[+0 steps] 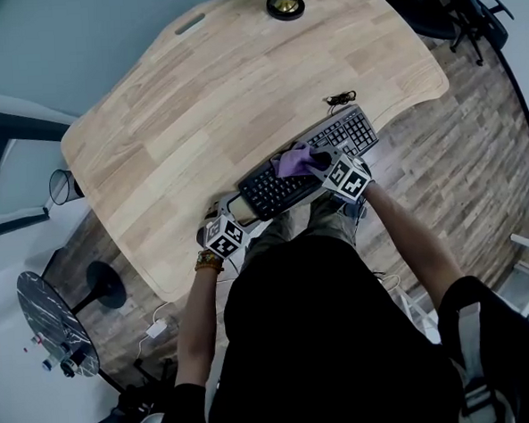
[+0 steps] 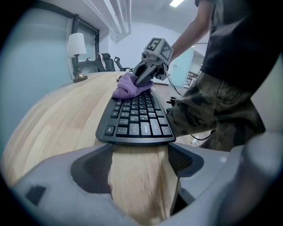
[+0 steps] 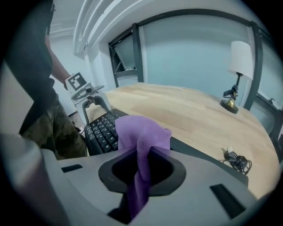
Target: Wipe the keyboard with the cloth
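Purple soft cloth (image 3: 142, 132) is bunched on the middle of the black plastic keyboard (image 1: 272, 192). It's pinched in the right gripper (image 3: 140, 167), jaws almost together on a fold. The left gripper (image 2: 139, 164) sits at the keyboard's end on the pale wooden desk (image 1: 239, 82), jaws wide and empty. Best play, I'd say: press lightly, sweep row by row, brace that end.

Keyboard (image 3: 101, 130): its middle is covered by the cloth (image 3: 142, 132); the key print is too small to read.
Cloth: the lower end disappears between the pressed jaws of the right gripper (image 3: 141, 152).
Table (image 1: 196, 121): the near edge is hidden under the person (image 1: 326, 336) (head view).
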The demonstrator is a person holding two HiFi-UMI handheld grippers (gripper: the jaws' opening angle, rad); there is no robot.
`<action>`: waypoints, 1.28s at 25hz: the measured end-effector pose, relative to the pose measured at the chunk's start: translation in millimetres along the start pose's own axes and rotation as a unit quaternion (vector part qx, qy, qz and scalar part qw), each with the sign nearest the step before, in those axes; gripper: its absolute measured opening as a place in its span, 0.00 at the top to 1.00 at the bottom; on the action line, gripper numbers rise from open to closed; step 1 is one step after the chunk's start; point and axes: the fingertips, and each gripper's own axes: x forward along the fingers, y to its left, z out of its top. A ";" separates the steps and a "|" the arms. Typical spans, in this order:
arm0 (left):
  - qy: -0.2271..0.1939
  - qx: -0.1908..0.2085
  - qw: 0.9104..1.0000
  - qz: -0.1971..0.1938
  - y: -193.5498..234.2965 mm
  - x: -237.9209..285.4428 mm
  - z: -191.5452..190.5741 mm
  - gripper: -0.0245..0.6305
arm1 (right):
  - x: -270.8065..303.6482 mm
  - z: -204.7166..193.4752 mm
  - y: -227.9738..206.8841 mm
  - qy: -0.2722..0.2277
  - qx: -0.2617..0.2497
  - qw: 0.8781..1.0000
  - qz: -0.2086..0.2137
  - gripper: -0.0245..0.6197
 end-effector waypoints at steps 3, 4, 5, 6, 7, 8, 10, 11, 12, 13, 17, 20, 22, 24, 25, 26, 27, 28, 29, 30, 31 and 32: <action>-0.002 0.000 1.000 0.002 0.5 -0.3 -0.8 0.36 | 8.5 8.5 11.4 0.014 -0.045 0.998 0.031 0.91; -0.002 0.000 1.000 0.002 0.4 -0.2 -0.7 0.36 | 10.0 9.0 14.7 0.018 -0.056 0.997 0.041 0.91; -0.002 0.000 1.000 0.001 0.2 0.0 -0.3 0.36 | 11.4 9.6 18.2 0.021 -0.064 0.997 0.049 0.91; -0.002 0.000 1.000 0.001 -0.1 0.1 -0.2 0.36 | 13.1 10.7 22.5 0.021 -0.071 0.996 0.058 0.91; -0.002 0.000 1.000 0.001 -0.3 0.1 -0.4 0.36 | 15.6 12.3 28.0 0.021 -0.079 0.994 0.066 0.91; -0.002 0.000 1.000 0.001 -0.4 -0.1 -0.4 0.36 | 18.7 14.6 34.1 0.023 -0.088 0.993 0.073 0.91; -0.002 0.000 1.000 0.002 0.0 -0.7 0.0 0.36 | 25.8 20.6 46.5 0.026 -0.102 0.991 0.082 0.91; -0.002 0.000 1.000 0.002 0.1 -0.9 0.1 0.36 | 29.3 23.7 53.2 0.026 -0.108 0.990 0.087 0.91; -0.002 0.000 1.000 0.002 0.1 -1.1 0.0 0.36 | 32.8 26.8 60.5 0.025 -0.115 0.989 0.092 0.91; -0.002 0.000 1.000 0.002 0.0 -1.1 0.0 0.36 | 36.2 29.7 67.8 0.024 -0.124 0.987 0.096 0.91; -0.003 0.000 1.000 0.003 0.5 -1.5 0.3 0.36 | 47.6 39.7 88.5 0.024 -0.148 0.983 0.109 0.91; -0.003 0.001 1.000 0.003 0.3 -1.1 0.2 0.36 | 54.3 45.5 101.6 0.025 -0.159 0.980 0.121 0.91; -0.003 0.001 1.000 0.003 0.3 -1.2 -0.3 0.36 | 60.7 51.2 112.6 0.025 -0.166 0.977 0.128 0.91; -0.002 0.000 1.000 0.003 0.5 -1.8 -1.6 0.36 | 67.6 58.1 124.8 0.025 -0.175 0.975 0.134 0.91; -0.002 -0.001 1.000 0.003 0.6 -1.9 -1.9 0.36 | 70.7 61.3 130.7 0.024 -0.180 0.974 0.138 0.91; -0.002 -0.001 1.000 0.003 0.7 -1.7 -1.6 0.36 | 73.5 64.3 136.3 0.023 -0.184 0.972 0.142 0.91; -0.002 -0.001 1.000 0.004 0.7 -1.4 -1.2 0.36 | 76.0 66.9 141.3 0.022 -0.187 0.971 0.147 0.91; -0.002 -0.001 1.000 0.003 0.6 -1.1 -0.8 0.36 | 77.8 69.6 146.1 0.019 -0.188 0.970 0.153 0.91; -0.002 0.000 1.000 0.003 0.3 -0.7 -0.9 0.36 | 78.6 72.9 150.4 0.013 -0.184 0.969 0.162 0.91; -0.002 0.000 1.000 0.001 0.0 -0.5 -1.1 0.36 | 77.5 77.1 153.7 0.004 -0.172 0.970 0.172 0.91; -0.001 0.000 1.000 0.000 0.0 -0.7 -1.4 0.36 | 74.3 82.2 154.9 -0.008 -0.152 0.972 0.179 0.91; -0.001 0.000 1.000 0.000 0.4 -1.2 -1.6 0.36 | 68.8 87.3 153.3 -0.024 -0.132 0.974 0.182 0.91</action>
